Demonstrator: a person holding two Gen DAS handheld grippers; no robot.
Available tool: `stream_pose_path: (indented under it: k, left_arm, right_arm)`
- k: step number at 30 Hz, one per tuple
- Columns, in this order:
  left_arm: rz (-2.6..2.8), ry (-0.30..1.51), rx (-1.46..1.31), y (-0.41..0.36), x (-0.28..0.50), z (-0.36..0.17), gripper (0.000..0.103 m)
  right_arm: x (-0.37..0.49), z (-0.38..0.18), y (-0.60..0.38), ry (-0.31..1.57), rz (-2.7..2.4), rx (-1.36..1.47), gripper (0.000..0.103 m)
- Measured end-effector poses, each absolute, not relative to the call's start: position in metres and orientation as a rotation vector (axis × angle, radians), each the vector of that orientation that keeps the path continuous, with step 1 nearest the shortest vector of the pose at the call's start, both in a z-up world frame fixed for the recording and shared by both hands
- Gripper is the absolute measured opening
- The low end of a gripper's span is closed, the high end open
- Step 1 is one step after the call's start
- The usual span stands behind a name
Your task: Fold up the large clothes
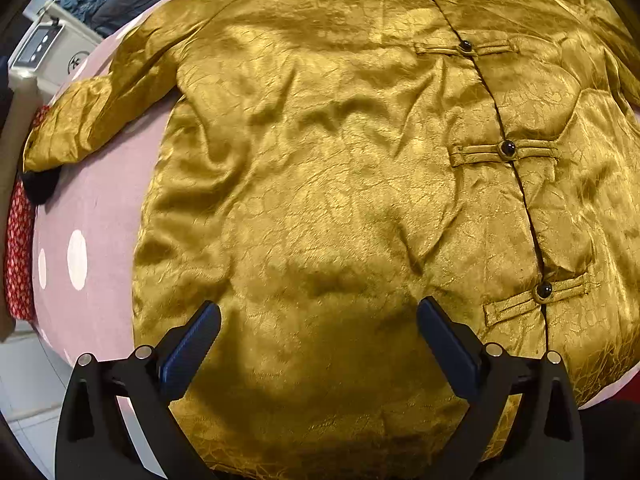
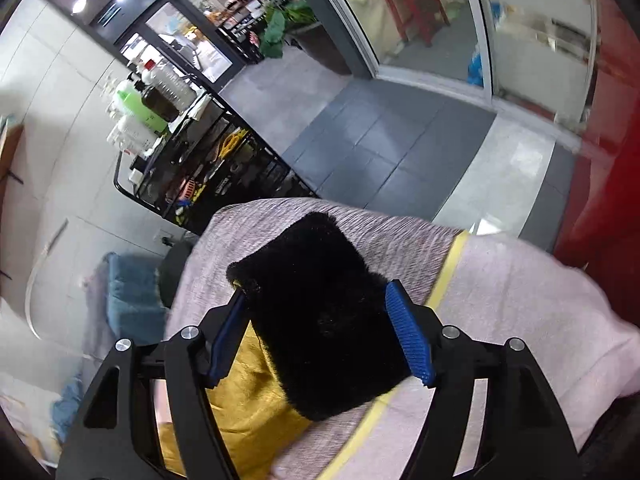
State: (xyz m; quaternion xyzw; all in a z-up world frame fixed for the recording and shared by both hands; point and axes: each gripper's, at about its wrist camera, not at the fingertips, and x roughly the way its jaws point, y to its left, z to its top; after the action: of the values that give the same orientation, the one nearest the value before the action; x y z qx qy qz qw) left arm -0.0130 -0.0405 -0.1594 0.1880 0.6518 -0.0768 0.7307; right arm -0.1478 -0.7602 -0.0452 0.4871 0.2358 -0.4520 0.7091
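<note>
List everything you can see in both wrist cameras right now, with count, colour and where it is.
jacket: one, gold, spread flat on the cover, front up
frog buttons: four visible, dark, down the front
fur cuff: one, black, on the sleeve end between the right fingers
cover: one, pink with white dots, under the jacket
cart: one, black, with bottles, by the wall
left gripper: one, open, over the hem
right gripper: one, open around the cuff

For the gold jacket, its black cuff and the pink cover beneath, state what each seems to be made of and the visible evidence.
Gold jacket: probably satin or silk-like brocade; glossy highlights, woven crackle pattern, soft creases.
Black cuff: looks like plush or faux fur; matte, fuzzy pile with a soft outline. Real or synthetic cannot be told.
Pink cover: seemingly a soft woven or brushed textile; dull surface with fine ribbed lines.
</note>
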Motion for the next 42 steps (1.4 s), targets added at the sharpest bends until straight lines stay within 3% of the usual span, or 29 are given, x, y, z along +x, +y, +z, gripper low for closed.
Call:
stream_pose_path:
  k: [6,7,8,9,12,19,22,24,26,31,35,42]
  left_arm:
    - [-0.149,1.452,0.412,-0.039,-0.014,-0.161,0.097]
    - [-0.157,1.452,0.421,-0.041,-0.016,-0.161,0.097]
    - [-0.165,1.45,0.429,-0.044,-0.017,-0.161,0.097]
    - [-0.174,1.448,0.438,-0.048,-0.018,-0.16,0.097]
    - [-0.199,1.444,0.466,-0.059,-0.02,-0.159,0.097]
    - [-0.189,1.434,0.44,-0.07,-0.031,-0.149,0.097]
    - [-0.15,1.439,0.394,-0.059,-0.034,-0.143,0.097]
    - [-0.123,1.445,0.368,-0.057,-0.043,-0.139,0.097]
    - [-0.093,1.452,0.349,-0.052,-0.05,-0.136,0.097]
    - [-0.053,1.431,0.314,-0.045,-0.066,-0.123,0.097]
    - [-0.069,1.366,0.319,-0.057,-0.073,-0.109,0.097]
    - [-0.175,1.304,0.348,-0.097,-0.054,-0.098,0.097]
  right_arm:
    - [-0.16,-0.043,-0.735,0.55,-1.026,0.863,0.069]
    - [-0.154,-0.044,-0.736,0.59,-0.995,0.831,0.057]
    - [-0.148,-0.044,-0.738,0.629,-0.961,0.794,0.031]
    - [-0.139,-0.04,-0.739,0.673,-0.931,0.746,0.022]
    - [-0.117,-0.03,-0.748,0.718,-0.897,0.667,0.014]
    - [-0.047,-0.037,-0.796,0.841,-0.885,0.663,0.013]
    - [-0.021,-0.06,-0.815,0.906,-0.886,0.753,0.024]
    - [-0.008,-0.076,-0.818,0.94,-0.883,0.748,0.055]
    - [0.003,-0.087,-0.815,0.985,-0.898,0.691,0.069]
    - [0.014,-0.089,-0.799,1.013,-0.891,0.577,0.07]
    - [-0.003,-0.057,-0.782,0.872,-0.874,0.587,0.08]
    - [-0.057,-0.023,-0.753,0.729,-0.834,0.709,0.081]
